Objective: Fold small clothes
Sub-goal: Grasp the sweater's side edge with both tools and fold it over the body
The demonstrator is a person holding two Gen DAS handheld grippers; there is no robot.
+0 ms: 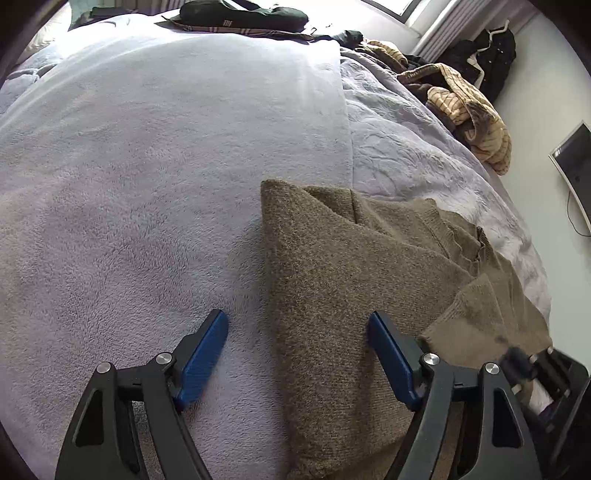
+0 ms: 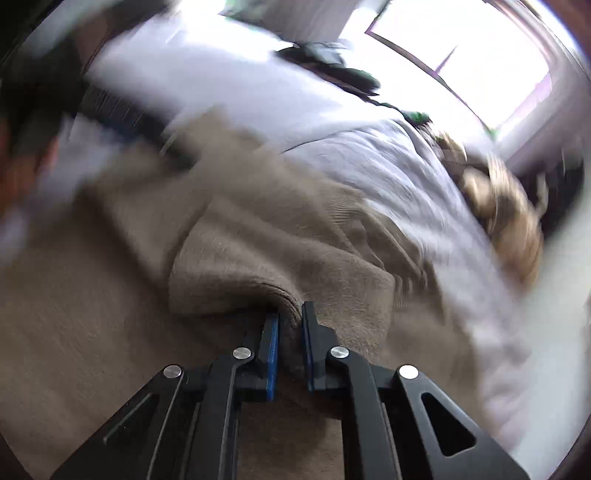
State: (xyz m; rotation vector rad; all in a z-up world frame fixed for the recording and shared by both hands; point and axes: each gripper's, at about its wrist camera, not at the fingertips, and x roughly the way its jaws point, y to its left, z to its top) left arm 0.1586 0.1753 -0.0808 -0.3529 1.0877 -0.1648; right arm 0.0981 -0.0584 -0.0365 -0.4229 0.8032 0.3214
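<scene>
A brown knitted sweater (image 1: pixel 332 266) lies partly folded on a pale lilac blanket (image 1: pixel 147 184) on the bed. My left gripper (image 1: pixel 297 321) is open and empty, low over the sweater's left edge, one finger over the blanket and one over the knit. In the right wrist view, which is motion-blurred, my right gripper (image 2: pixel 290 317) is shut on a ribbed cuff or hem of the sweater (image 2: pixel 258 258) and holds a fold of it lifted. The right gripper also shows in the left wrist view (image 1: pixel 524 362), at the lower right, blurred.
A yellow striped garment (image 1: pixel 465 107) and dark clothes lie at the bed's right edge. A dark folded pile (image 1: pixel 243 16) sits at the far end. A black jacket (image 1: pixel 487 55) and a monitor (image 1: pixel 576 162) stand by the right wall. A bright window (image 2: pixel 461 55) is beyond.
</scene>
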